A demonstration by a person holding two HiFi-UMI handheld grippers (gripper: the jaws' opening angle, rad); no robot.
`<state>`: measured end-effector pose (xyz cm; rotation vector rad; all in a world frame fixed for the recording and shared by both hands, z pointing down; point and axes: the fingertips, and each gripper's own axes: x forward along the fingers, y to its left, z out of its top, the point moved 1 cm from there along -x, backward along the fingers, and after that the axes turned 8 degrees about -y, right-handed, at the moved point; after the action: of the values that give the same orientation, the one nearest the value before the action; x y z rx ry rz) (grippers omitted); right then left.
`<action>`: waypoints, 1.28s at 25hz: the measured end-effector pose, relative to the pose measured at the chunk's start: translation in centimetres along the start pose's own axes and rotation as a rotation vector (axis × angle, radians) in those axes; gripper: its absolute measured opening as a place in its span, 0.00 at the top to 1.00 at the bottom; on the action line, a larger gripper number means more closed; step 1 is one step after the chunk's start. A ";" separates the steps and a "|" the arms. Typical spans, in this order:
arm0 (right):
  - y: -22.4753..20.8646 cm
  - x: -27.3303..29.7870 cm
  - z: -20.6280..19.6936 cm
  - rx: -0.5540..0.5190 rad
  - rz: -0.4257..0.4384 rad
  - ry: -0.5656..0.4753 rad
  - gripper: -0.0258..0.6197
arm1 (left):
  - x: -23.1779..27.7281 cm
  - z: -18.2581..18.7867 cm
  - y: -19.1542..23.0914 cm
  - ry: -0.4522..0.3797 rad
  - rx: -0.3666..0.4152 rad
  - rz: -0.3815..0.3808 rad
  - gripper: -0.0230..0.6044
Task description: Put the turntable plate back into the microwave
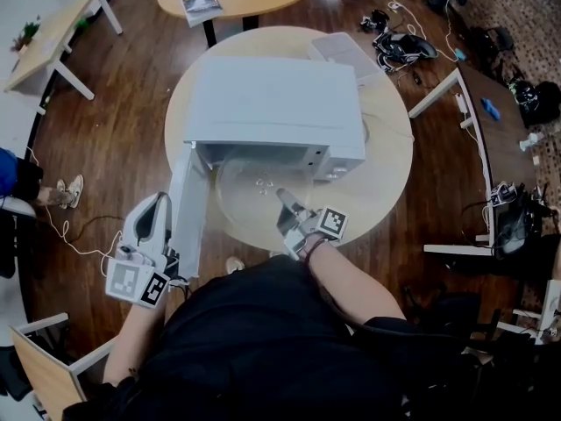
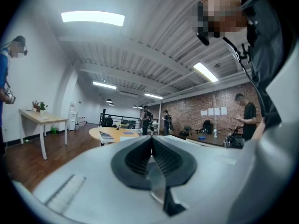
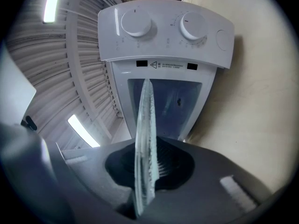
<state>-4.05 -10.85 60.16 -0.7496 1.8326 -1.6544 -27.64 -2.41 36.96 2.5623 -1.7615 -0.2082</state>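
Observation:
A white microwave [image 1: 272,103] stands on a round wooden table [image 1: 390,169], its door [image 1: 187,213] swung open to the left. The clear glass turntable plate [image 1: 250,196] is held level just in front of the oven's opening. My right gripper [image 1: 286,200] is shut on its near right rim. In the right gripper view the plate [image 3: 144,139] runs edge-on between the jaws of the right gripper [image 3: 148,146], toward the cavity [image 3: 168,106] beside the two knobs [image 3: 135,23]. My left gripper [image 1: 160,202] hangs left of the door, shut and holding nothing; the left gripper [image 2: 150,141] faces the room.
A flat white object [image 1: 342,51] lies on the table behind the microwave. Another round table with a book [image 1: 200,5] stands beyond it. Cables and bags [image 1: 399,46] litter the floor at the right, near a long desk [image 1: 486,121]. Several people [image 2: 245,115] stand across the room.

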 end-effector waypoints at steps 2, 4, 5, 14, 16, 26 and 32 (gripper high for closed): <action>-0.2 0.3 0.2 -0.002 -0.003 0.003 0.92 | 0.1 -0.3 -0.3 0.008 0.007 0.001 0.96; -0.3 0.5 0.5 -0.001 -0.006 0.005 0.92 | 0.2 -0.4 -0.7 0.011 0.013 -0.001 0.96; -0.4 0.6 0.6 0.002 -0.005 0.006 0.92 | 0.3 -0.3 -0.8 0.012 0.017 -0.002 0.96; -0.6 2.4 0.8 -0.018 0.012 0.019 0.92 | 0.4 -0.2 0.3 0.022 0.026 0.029 0.96; -0.5 2.9 0.7 -0.002 0.014 0.021 0.92 | 0.5 -0.3 0.6 0.024 0.026 0.037 0.96; -0.2 4.5 1.2 0.008 0.024 0.024 0.92 | 0.6 -0.4 1.2 0.029 0.023 0.058 0.96; -0.2 5.2 1.8 0.006 0.017 0.013 0.92 | 0.8 -0.4 1.5 0.036 0.023 0.064 0.96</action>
<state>-6.40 -15.87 60.07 -0.7205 1.8371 -1.6574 -28.74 -3.68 37.39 2.5036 -1.8410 -0.1402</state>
